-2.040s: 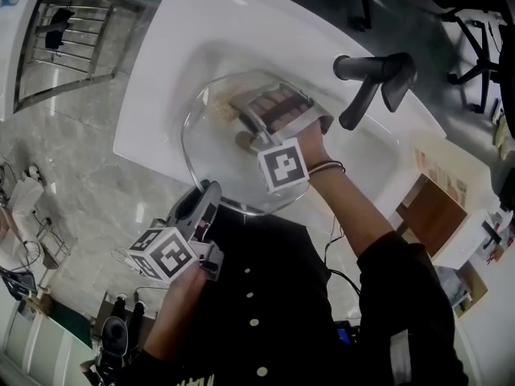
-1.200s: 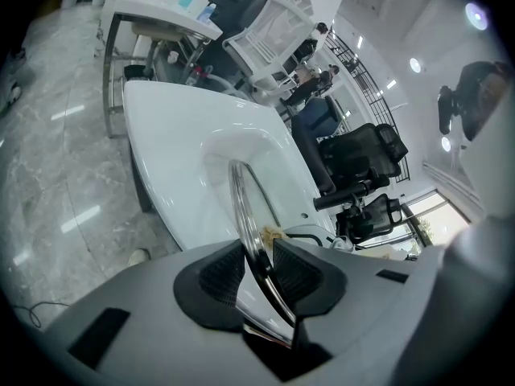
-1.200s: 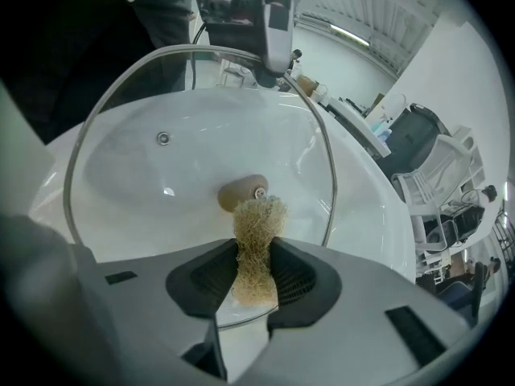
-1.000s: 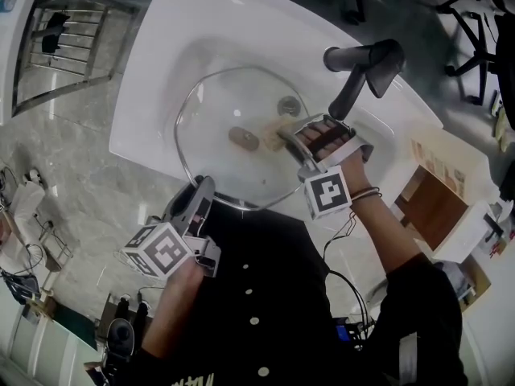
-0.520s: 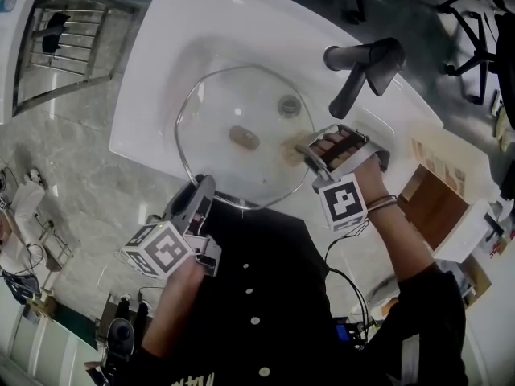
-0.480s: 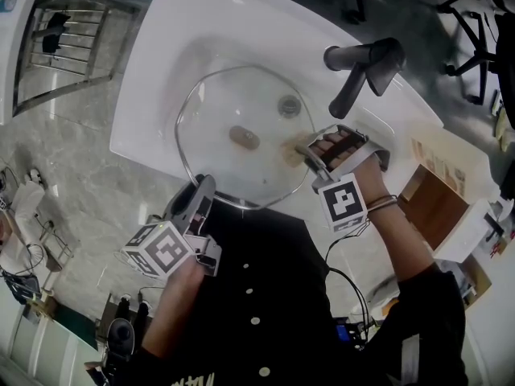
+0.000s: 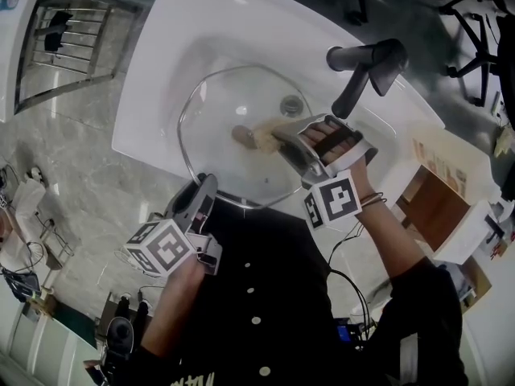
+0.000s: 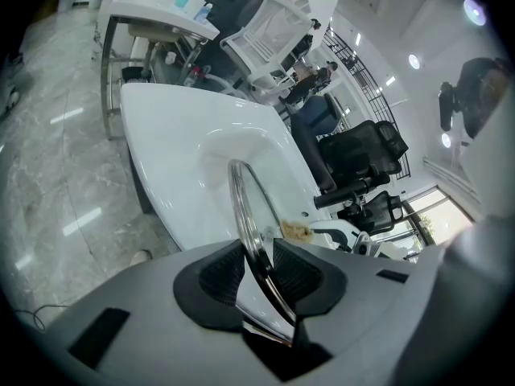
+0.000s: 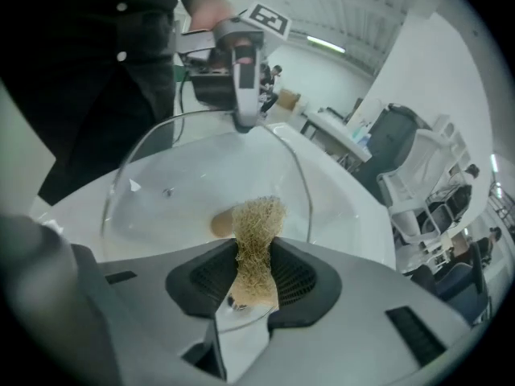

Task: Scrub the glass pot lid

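Left gripper view: my left gripper [image 8: 257, 270] clamped the round clear glass pot lid [image 8: 241, 203] at its rim, probably slippery and fragile; my right gripper [image 9: 256, 278] pinched a tan fibrous scrubber [image 9: 257, 219].

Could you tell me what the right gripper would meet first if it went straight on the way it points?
Most likely the glass lid, close beside its knob. The scrubber pinched in the right gripper sticks out ahead, so it would touch first; the gap is hard to judge.
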The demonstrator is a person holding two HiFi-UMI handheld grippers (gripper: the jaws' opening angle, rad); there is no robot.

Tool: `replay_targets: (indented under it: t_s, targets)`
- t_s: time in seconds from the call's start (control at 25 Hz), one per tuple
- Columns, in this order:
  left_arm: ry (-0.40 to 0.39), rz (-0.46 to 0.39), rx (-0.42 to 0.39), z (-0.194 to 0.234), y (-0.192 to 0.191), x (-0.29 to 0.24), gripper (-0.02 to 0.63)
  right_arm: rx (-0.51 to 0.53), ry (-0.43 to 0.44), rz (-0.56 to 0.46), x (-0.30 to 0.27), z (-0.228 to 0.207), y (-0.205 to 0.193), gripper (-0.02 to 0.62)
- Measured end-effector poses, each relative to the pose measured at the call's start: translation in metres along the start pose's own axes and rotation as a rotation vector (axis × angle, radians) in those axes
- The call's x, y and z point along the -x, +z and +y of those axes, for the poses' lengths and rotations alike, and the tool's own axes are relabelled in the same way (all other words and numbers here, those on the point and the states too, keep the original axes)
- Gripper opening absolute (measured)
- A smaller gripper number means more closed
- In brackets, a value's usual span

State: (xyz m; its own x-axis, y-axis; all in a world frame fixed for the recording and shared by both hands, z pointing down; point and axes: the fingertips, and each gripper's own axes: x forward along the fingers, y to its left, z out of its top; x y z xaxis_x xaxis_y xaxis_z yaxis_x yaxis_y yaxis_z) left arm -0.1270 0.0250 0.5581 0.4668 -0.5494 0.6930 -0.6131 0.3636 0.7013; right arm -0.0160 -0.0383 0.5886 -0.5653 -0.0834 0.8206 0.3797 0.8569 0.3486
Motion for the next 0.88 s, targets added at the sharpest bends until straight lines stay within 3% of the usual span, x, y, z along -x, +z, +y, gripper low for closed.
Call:
replay_targets:
  t_s: [0.16,0.44,0.72,0.88]
  targets:
    - [0.002,0.002,0.003,0.001,-0.001,-0.001,0.129,0.047,-0.112,-0.060,-0.029,-0.037,0.034,0.135]
    - [-0.008,0.004,0.010,0.000,-0.001,0.000,0.129,0.102,-0.183,-0.119,-0.065,-0.069,0.068,0.135]
    - [-0.002,0.011,-0.001,0.000,-0.001,0.000,0.129,0.132,-0.156,-0.134,-0.085,-0.074,0.074,0.137]
    - [-0.003,0.019,0.002,0.001,-0.002,-0.001,0.130,0.138,-0.097,-0.135,-0.085,-0.068,0.073,0.135]
